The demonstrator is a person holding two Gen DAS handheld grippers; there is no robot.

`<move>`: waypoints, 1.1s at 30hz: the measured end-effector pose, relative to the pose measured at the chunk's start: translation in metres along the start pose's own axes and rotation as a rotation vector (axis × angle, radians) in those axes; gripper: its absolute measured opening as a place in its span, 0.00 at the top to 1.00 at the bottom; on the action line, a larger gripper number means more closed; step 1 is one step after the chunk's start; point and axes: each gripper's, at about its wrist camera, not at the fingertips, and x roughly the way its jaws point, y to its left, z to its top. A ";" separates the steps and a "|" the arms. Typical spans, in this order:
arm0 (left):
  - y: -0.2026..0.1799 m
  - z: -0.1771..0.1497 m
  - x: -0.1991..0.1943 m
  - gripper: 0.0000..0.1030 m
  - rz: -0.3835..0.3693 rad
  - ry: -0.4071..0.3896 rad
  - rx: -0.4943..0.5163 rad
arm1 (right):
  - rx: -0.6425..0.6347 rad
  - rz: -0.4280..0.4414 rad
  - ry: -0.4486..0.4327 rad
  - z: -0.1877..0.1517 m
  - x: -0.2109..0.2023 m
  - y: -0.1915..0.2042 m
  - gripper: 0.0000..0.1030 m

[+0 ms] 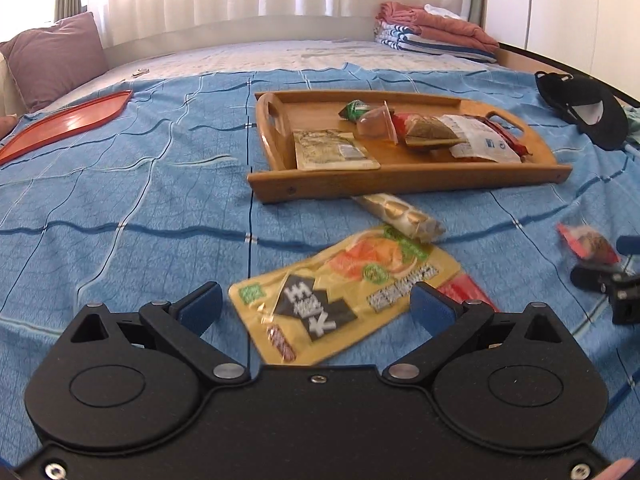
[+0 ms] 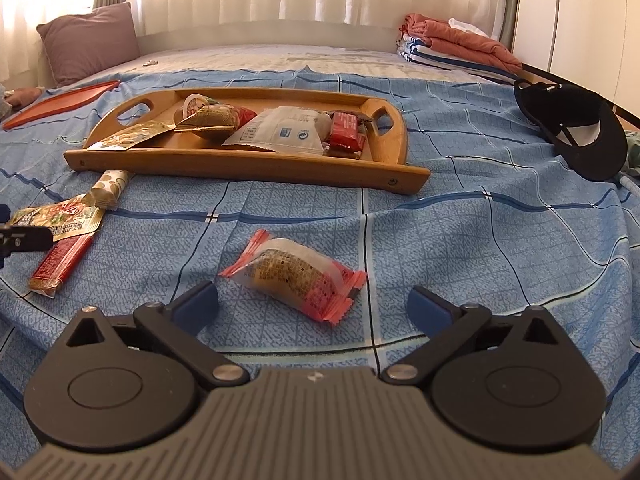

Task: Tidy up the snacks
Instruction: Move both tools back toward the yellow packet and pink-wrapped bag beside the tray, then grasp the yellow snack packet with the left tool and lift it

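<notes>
Presently on the bed's blue checked sheet (image 2: 460,240):

- Wooden tray (image 2: 248,166), two cut-out handles. Holds a white packet (image 2: 288,132) with small blue printed marks, text too small to read; a red wrapped bar (image 2: 346,130) touching it; a jelly cup (image 2: 194,102); several gold and green wrappers.
- Yellow pouch (image 1: 344,292), lying just ahead of the left gripper (image 1: 316,304). Large white characters on black diamonds, green round badges, an orange food picture; blurred, not legible.
- Gold-spotted tube snack (image 1: 400,214), one end under the tray's near edge, other end touching the pouch.
- Red flat packet (image 2: 62,264), partly under the pouch; print unreadable.
- Clear-and-red wrapped cake (image 2: 296,276), alone on the sheet, just ahead of the right gripper (image 2: 312,304); dense small print, unreadable.
- Black cap (image 2: 576,128), far right.
- Orange tray (image 1: 64,122), far left.

Fingers: both grippers spread wide, grasping nothing.
</notes>
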 end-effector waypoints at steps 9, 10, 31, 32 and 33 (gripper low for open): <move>-0.004 0.010 0.016 0.02 -0.016 0.002 0.004 | 0.010 0.007 -0.007 -0.002 0.000 -0.002 0.00; -0.005 0.010 0.017 0.02 -0.022 0.000 0.007 | 0.011 0.009 -0.008 -0.003 0.000 -0.002 0.00; -0.036 -0.008 -0.028 0.41 -0.198 0.059 0.048 | 0.029 0.024 -0.016 -0.004 0.000 -0.005 0.00; -0.037 -0.007 -0.027 0.40 -0.195 0.057 0.034 | 0.029 0.024 -0.016 -0.004 0.000 -0.005 0.00; -0.037 -0.006 -0.025 0.39 -0.191 0.056 0.022 | 0.029 0.024 -0.016 -0.004 0.000 -0.004 0.00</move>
